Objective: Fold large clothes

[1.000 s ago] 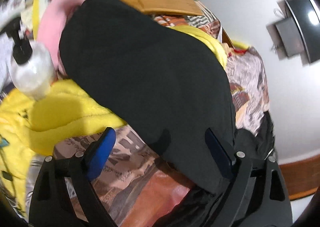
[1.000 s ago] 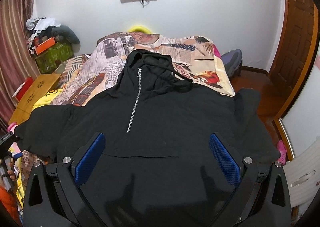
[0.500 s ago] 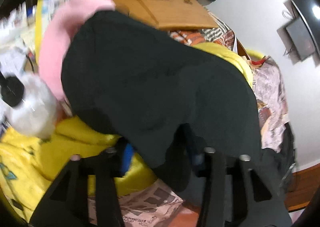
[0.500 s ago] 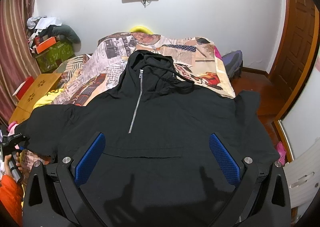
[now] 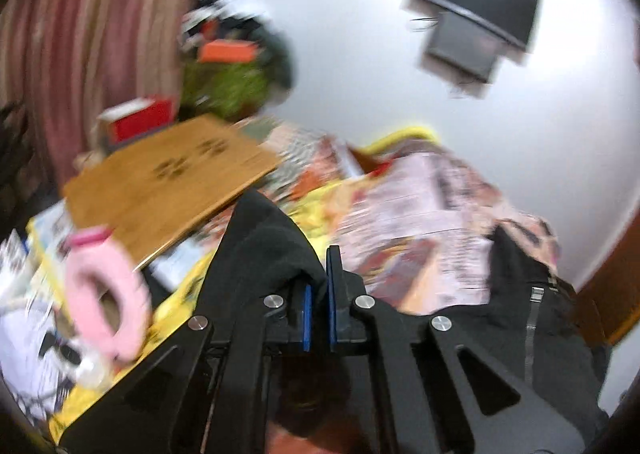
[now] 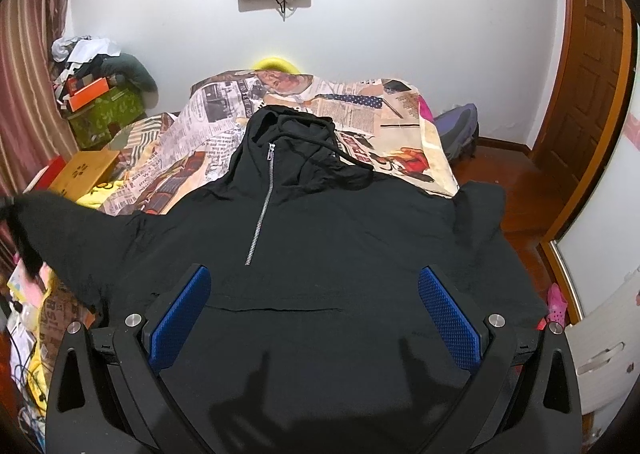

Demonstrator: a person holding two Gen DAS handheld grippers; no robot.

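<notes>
While pinched between the left gripper point(image 5: 318, 296) fingers, black hoodie point(image 6: 320, 238) sleeve; right gripper point(image 6: 314, 314) fingers apart above its front.

Black hoodie point(image 6: 320, 238) on newsprint-covered bed point(image 6: 400, 125)

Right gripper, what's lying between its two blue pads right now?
In the right wrist view, the open right gripper has only the black hoodie front lying flat between its pads, with its pocket seam crossing there. Nothing is gripped.
</notes>
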